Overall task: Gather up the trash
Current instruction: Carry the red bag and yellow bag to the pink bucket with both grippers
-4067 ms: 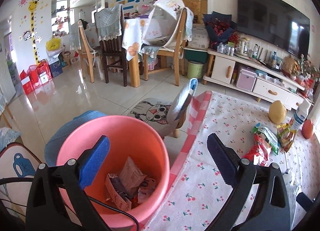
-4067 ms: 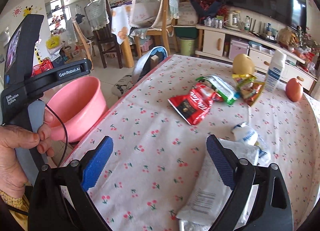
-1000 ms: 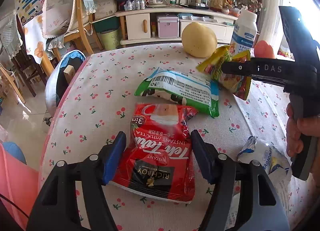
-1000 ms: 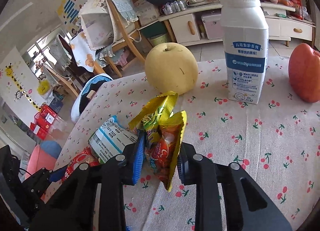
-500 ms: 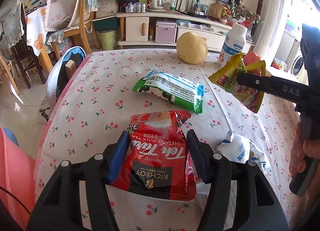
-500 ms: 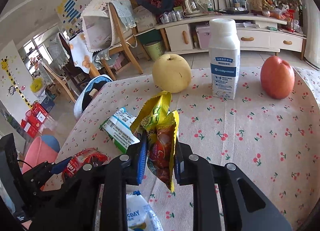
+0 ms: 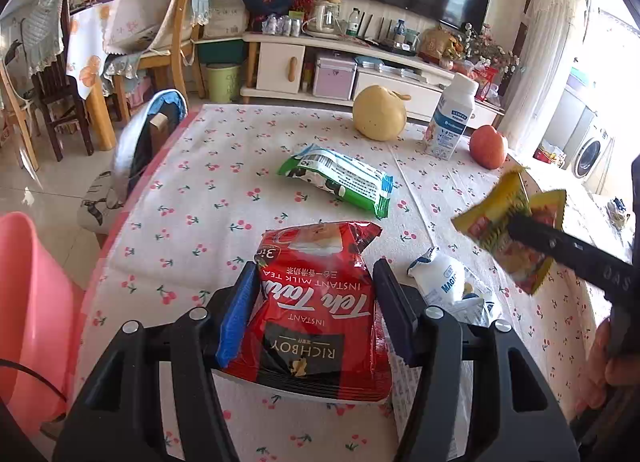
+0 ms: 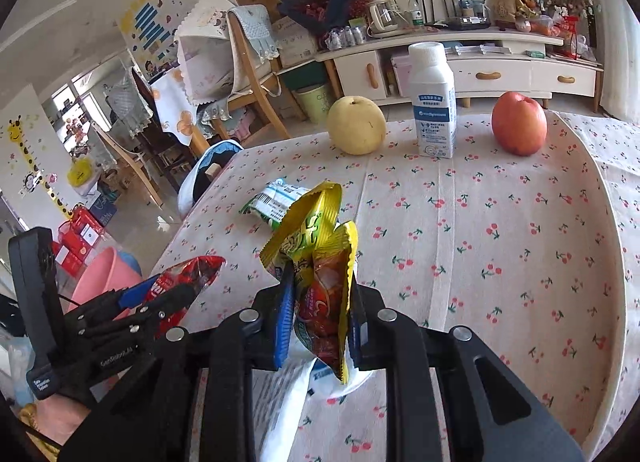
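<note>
My left gripper (image 7: pixel 316 294) is shut on a red Teh Tarik milk tea bag (image 7: pixel 316 310) and holds it above the cherry-print table; it also shows in the right wrist view (image 8: pixel 184 278). My right gripper (image 8: pixel 320 302) is shut on a yellow snack wrapper (image 8: pixel 320 262), lifted off the table, seen at the right of the left wrist view (image 7: pixel 516 229). A green and white wrapper (image 7: pixel 340 177) lies on the table. A white crumpled packet (image 7: pixel 444 282) lies near the front. The pink bin (image 7: pixel 28 302) stands at the left, below the table edge.
A yellow pear (image 7: pixel 380 113), a white milk bottle (image 7: pixel 452 117) and a red apple (image 7: pixel 488 145) stand at the far side of the table. A small chair (image 7: pixel 136 149) stands at the table's left edge. White paper (image 8: pixel 280 394) lies under my right gripper.
Both grippers have pulled back and up from the table with their wrappers. The red bag has left the cloth. The pink bin has come into view at the left.
</note>
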Tool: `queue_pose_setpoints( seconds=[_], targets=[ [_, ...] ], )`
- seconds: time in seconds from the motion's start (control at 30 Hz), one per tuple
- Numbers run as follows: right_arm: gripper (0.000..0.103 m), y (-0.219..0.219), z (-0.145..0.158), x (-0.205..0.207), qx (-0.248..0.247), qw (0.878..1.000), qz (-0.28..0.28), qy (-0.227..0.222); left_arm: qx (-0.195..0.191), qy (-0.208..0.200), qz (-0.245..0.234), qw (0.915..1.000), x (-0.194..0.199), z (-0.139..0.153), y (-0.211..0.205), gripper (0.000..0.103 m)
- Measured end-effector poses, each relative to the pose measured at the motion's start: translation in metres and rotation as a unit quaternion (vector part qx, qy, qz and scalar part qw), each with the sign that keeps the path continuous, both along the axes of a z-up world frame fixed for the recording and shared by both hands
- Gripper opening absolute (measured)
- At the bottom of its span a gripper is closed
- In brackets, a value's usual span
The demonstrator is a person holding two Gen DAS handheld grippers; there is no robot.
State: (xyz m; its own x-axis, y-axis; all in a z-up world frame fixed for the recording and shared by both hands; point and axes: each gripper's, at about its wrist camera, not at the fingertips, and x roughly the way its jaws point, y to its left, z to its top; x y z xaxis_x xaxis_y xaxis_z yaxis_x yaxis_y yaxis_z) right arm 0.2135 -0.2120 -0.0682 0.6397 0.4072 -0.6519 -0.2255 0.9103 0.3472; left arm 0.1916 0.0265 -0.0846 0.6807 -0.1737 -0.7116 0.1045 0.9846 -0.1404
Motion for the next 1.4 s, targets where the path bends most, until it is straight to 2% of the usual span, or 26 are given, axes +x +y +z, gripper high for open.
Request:
queue_pose_setpoints(
  seconds=[0.5,0.97,1.17,1.4],
  targets=[
    [0.023,0.036,0.017,-0.064,-0.009,0.999,0.033,-0.011,-0.037,-0.014,0.033,0.9987,-0.058,0.017,0.026,0.06],
    [0.023,0.076,0.022,-0.084,-0.015,0.998,0.062,-0.013,-0.058,-0.046,0.061,0.9954,-0.07,0.033,0.055,0.06],
    [0.023,0.106,0.035,-0.085,-0.012,0.996,0.084,-0.026,-0.07,-0.07,0.085,0.9914,-0.074,0.043,0.078,0.06],
    [0.023,0.162,0.047,-0.078,-0.006,0.991,0.128,-0.038,-0.082,-0.094,0.152,0.9805,-0.079,0.053,0.123,0.06]
  ],
)
